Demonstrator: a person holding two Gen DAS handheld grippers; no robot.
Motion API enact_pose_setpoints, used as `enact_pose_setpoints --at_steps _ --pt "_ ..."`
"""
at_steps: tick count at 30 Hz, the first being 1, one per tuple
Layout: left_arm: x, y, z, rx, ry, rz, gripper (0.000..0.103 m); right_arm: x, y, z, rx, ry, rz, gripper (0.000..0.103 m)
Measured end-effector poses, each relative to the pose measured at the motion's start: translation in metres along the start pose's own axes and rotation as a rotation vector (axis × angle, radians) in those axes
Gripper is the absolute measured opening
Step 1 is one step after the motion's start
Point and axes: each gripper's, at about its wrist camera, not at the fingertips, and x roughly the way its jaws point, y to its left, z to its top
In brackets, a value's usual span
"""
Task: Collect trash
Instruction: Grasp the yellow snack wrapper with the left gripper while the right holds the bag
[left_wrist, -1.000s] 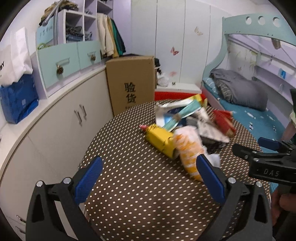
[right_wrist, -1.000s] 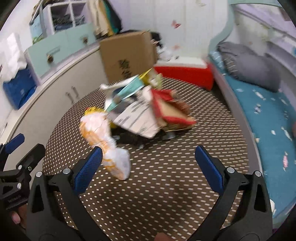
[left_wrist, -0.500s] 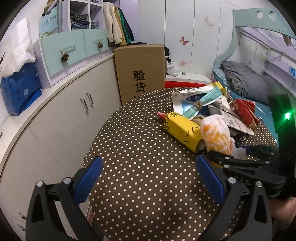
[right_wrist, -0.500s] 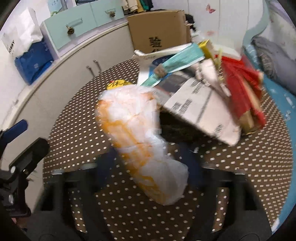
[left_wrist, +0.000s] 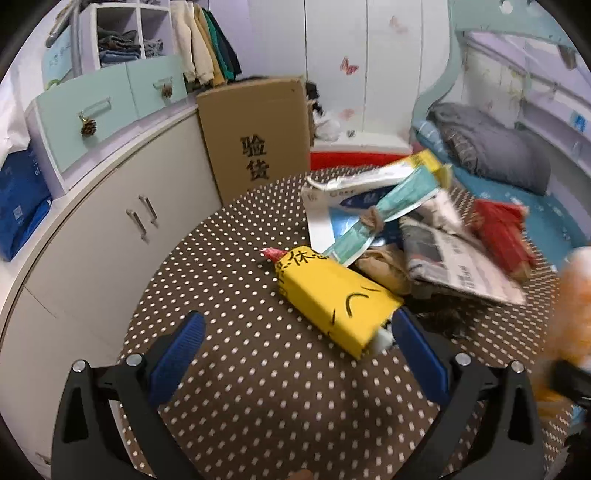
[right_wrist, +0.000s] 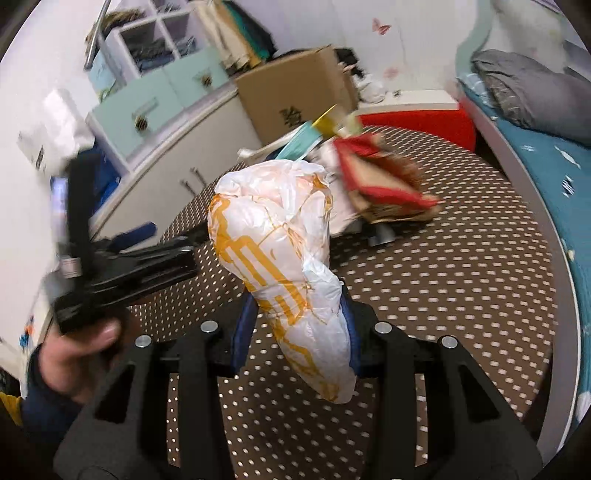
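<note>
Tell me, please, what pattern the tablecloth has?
Brown with white polka dots, clearest in the left wrist view.

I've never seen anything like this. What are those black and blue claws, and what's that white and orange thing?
No robot here: a person holds a grabbing tool in each hand, each with a camera looking along its two blue fingers. In the left camera's picture, the left tool is open over a dotted table, near a yellow box, newspaper and other trash. In the right camera's picture, the right tool is pinching a white and orange bag.
</note>
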Motion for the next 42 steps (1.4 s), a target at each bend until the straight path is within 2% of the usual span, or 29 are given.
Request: enact_pose_setpoints --at_steps 2,4,5,8,11,17,21,24,25,27,28,31,33,38,42 --pt "0.017 -0.003 0.003 -0.016 0.037 -0.008 0.099 -0.009 -0.008 0.0 0.012 -0.017 -0.01 0.04" --pt "0.031 -0.002 0.006 -0.054 0.072 -0.073 0.095 -0.018 -0.017 -0.001 0.023 -0.032 -0.019 0.04" --pt "0.034 -0.001 0.007 -0.067 0.078 -0.109 0.077 -0.022 -0.022 -0.002 0.032 -0.039 -0.023 0.04" --pt "0.039 0.005 0.009 -0.12 0.108 -0.236 0.045 -0.031 -0.034 -0.005 0.052 -0.058 -0.031 0.04" --pt "0.031 0.012 0.006 -0.127 0.093 -0.273 0.033 -0.038 -0.045 -0.009 0.069 -0.07 -0.03 0.04" --pt "0.0 0.028 -0.016 -0.075 0.075 -0.283 0.027 -0.045 -0.06 -0.016 0.099 -0.085 -0.025 0.04" --pt "-0.018 0.034 -0.029 -0.051 0.091 -0.302 0.027 -0.047 -0.063 -0.018 0.101 -0.088 -0.018 0.04" --pt "-0.017 0.025 -0.031 0.01 0.093 -0.265 0.04 -0.046 -0.064 -0.018 0.111 -0.085 -0.018 0.04" --pt "-0.014 0.023 -0.032 0.015 0.099 -0.26 0.053 -0.047 -0.064 -0.019 0.114 -0.085 -0.019 0.04" --pt "-0.005 0.016 -0.031 0.011 0.107 -0.25 0.055 -0.048 -0.062 -0.019 0.119 -0.09 -0.017 0.04" --pt "0.0 0.013 -0.031 0.012 0.116 -0.25 0.055 -0.051 -0.063 -0.021 0.119 -0.094 -0.02 0.04" --pt "0.005 0.007 -0.031 0.002 0.119 -0.269 0.043 -0.059 -0.064 -0.023 0.125 -0.104 -0.03 0.04" --pt "0.001 0.006 -0.03 -0.002 0.112 -0.277 0.039 -0.064 -0.065 -0.025 0.129 -0.11 -0.038 0.04" --pt "-0.028 0.005 -0.03 0.021 0.064 -0.27 0.029 -0.077 -0.079 -0.028 0.157 -0.138 -0.061 0.04" --pt "-0.052 0.004 -0.029 0.039 0.033 -0.291 0.026 -0.083 -0.087 -0.027 0.167 -0.159 -0.064 0.04"
